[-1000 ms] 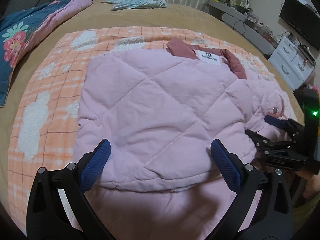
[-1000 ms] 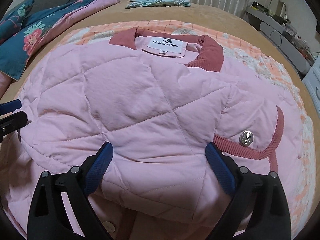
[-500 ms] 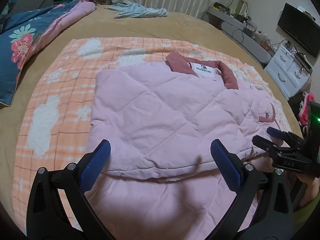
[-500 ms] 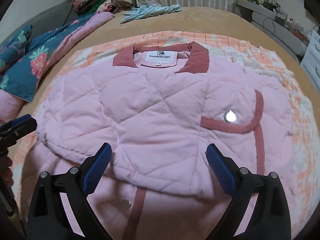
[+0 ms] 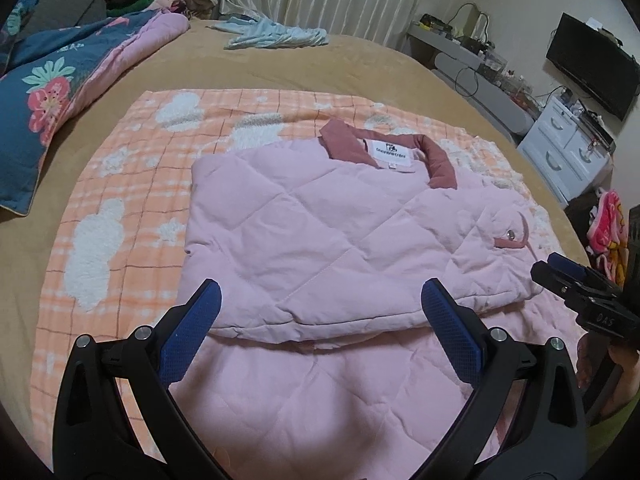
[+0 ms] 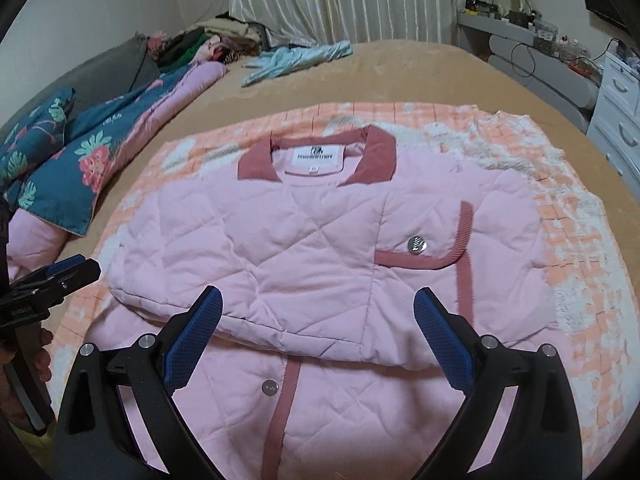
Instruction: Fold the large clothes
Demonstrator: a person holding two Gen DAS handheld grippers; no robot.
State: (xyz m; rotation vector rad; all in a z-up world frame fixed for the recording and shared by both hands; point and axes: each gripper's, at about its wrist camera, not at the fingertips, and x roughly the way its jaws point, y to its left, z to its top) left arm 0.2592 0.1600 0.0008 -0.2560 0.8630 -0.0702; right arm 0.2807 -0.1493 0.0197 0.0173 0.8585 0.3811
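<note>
A pink quilted jacket (image 5: 320,240) with a dark rose collar (image 5: 436,156) lies on an orange checked blanket (image 5: 132,184) on the bed. Its lower part is folded up over the body, and the fold edge runs across just beyond both grippers. It also shows in the right wrist view (image 6: 320,248), with a snap pocket (image 6: 418,246). My left gripper (image 5: 320,312) is open and empty, above the near part of the jacket. My right gripper (image 6: 320,320) is open and empty too; it also shows at the right edge of the left wrist view (image 5: 568,276).
A blue floral quilt (image 5: 60,92) lies along the left of the tan bed (image 5: 360,64). A light blue garment (image 5: 276,36) lies at the far end. White drawers (image 5: 568,152) and a TV (image 5: 592,64) stand to the right.
Both grippers have pulled back and up from the jacket, staying open. The folded jacket lies still and now looks smaller and farther away.
</note>
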